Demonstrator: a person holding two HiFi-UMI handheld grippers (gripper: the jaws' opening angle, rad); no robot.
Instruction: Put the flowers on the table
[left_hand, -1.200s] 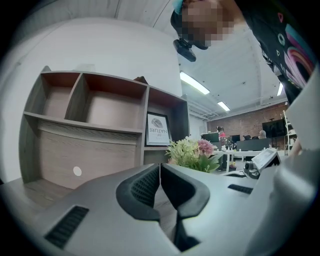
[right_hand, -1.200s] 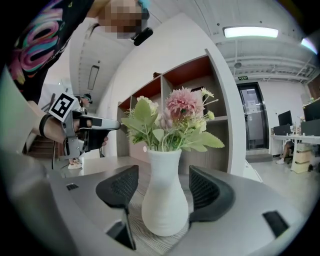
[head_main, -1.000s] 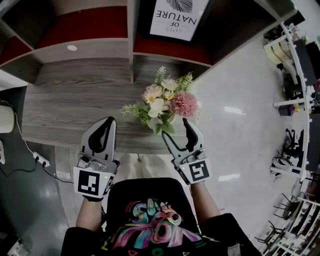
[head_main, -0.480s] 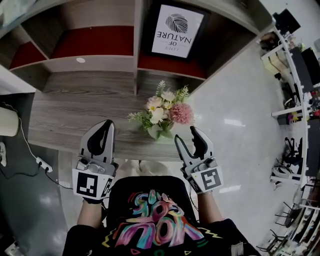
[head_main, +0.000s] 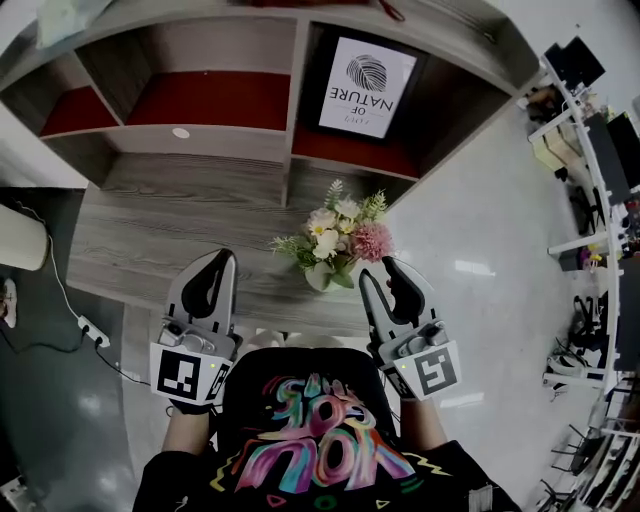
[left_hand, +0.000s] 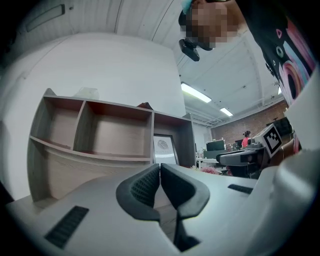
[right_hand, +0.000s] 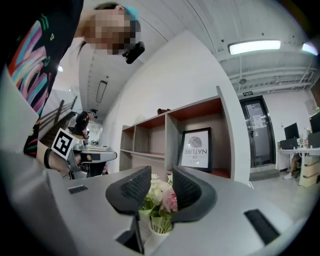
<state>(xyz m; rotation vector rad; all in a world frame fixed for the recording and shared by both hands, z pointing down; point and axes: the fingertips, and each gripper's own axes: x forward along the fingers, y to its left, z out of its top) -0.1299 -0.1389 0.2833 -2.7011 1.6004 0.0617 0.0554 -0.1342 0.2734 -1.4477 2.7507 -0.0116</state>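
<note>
The right tongs (head_main: 379, 270) have drawn back from the flowers (head_main: 340, 238) and are closing on nothing (the left tongs (head_main: 218, 262) hang clenched, empty), leaving them upright on the desk (head_main: 150, 235), so the placing looks done.

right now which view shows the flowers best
The head view: all the flowers sit unobstructed on the table. The right gripper view glimpses the flowers through its closing jaws, which hold nothing; the left gripper view shows a tiny pink speck.

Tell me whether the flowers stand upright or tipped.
Upright: the flowers stand on the table, blooms up, stems down in their cup.
</note>
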